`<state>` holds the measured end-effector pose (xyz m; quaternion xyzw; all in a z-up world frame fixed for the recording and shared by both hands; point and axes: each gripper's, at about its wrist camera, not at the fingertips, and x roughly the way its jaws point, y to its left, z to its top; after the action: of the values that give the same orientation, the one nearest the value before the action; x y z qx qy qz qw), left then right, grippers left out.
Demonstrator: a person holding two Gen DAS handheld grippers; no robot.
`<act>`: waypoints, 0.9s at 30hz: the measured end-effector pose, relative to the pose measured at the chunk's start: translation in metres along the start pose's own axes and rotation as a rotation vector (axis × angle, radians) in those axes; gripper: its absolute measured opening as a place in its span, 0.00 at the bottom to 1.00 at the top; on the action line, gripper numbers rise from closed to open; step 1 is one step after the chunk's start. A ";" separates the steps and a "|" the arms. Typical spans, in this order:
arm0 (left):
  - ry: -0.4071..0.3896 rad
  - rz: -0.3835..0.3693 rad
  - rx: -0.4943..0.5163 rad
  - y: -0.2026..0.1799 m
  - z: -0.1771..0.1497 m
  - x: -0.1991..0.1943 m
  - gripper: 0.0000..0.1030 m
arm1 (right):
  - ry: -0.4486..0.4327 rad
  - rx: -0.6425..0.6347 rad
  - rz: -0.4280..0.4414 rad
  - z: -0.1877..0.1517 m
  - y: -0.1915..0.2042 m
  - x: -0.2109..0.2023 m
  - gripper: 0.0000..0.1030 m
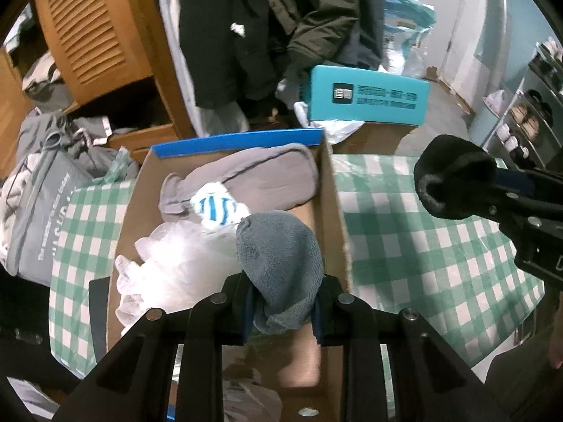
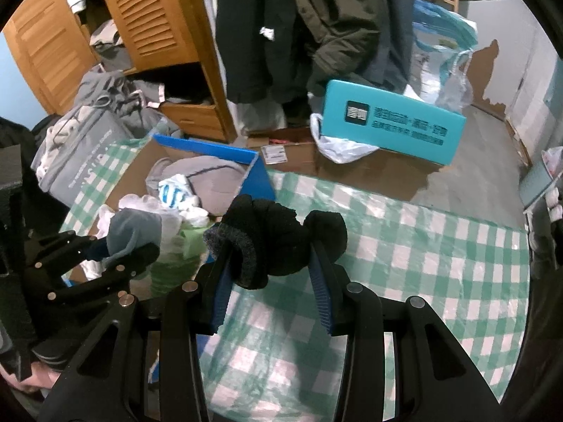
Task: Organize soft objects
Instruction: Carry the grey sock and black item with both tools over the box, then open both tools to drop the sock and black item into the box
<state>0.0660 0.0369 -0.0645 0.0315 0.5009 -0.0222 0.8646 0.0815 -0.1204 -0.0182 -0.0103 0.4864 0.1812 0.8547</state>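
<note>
My left gripper (image 1: 281,307) is shut on a grey knit sock (image 1: 279,260) and holds it above an open cardboard box (image 1: 336,211) on the green checked tablecloth. In the box lie a grey cloth (image 1: 253,179), a blue-and-white striped sock (image 1: 216,209) and a white plastic bag (image 1: 176,263). My right gripper (image 2: 272,263) is shut on a rolled black sock (image 2: 274,239) above the cloth, right of the box (image 2: 260,172). It also shows in the left wrist view (image 1: 454,179). The left gripper with the grey sock (image 2: 133,232) shows in the right wrist view.
A teal box (image 1: 366,96) on a flat carton stands behind the table, with hanging dark coats (image 1: 267,28) and a wooden louvred wardrobe (image 1: 91,28). A grey bag of clothes (image 1: 42,204) sits left of the box. A shoe rack (image 1: 527,119) stands far right.
</note>
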 end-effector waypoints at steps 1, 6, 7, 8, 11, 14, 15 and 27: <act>0.002 0.002 -0.007 0.004 0.000 0.001 0.25 | 0.003 -0.004 0.003 0.001 0.003 0.002 0.39; 0.013 0.007 -0.039 0.023 -0.002 0.006 0.25 | 0.014 -0.022 0.027 0.009 0.020 0.013 0.39; 0.017 0.007 -0.046 0.026 -0.002 0.007 0.25 | 0.016 -0.026 0.032 0.010 0.023 0.014 0.39; 0.022 0.006 -0.054 0.030 -0.003 0.008 0.25 | 0.019 -0.031 0.038 0.012 0.027 0.017 0.39; 0.034 -0.004 -0.075 0.038 -0.005 0.012 0.25 | 0.027 -0.045 0.054 0.016 0.038 0.024 0.39; 0.048 -0.016 -0.096 0.046 -0.007 0.017 0.25 | 0.039 -0.060 0.070 0.019 0.048 0.032 0.39; 0.053 -0.020 -0.102 0.048 -0.008 0.018 0.25 | 0.043 -0.068 0.077 0.020 0.053 0.036 0.39; 0.073 -0.045 -0.138 0.062 -0.016 0.022 0.39 | 0.103 -0.081 0.116 0.023 0.077 0.067 0.46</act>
<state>0.0671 0.1000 -0.0899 -0.0384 0.5332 -0.0059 0.8451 0.1071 -0.0240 -0.0497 -0.0257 0.5216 0.2493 0.8156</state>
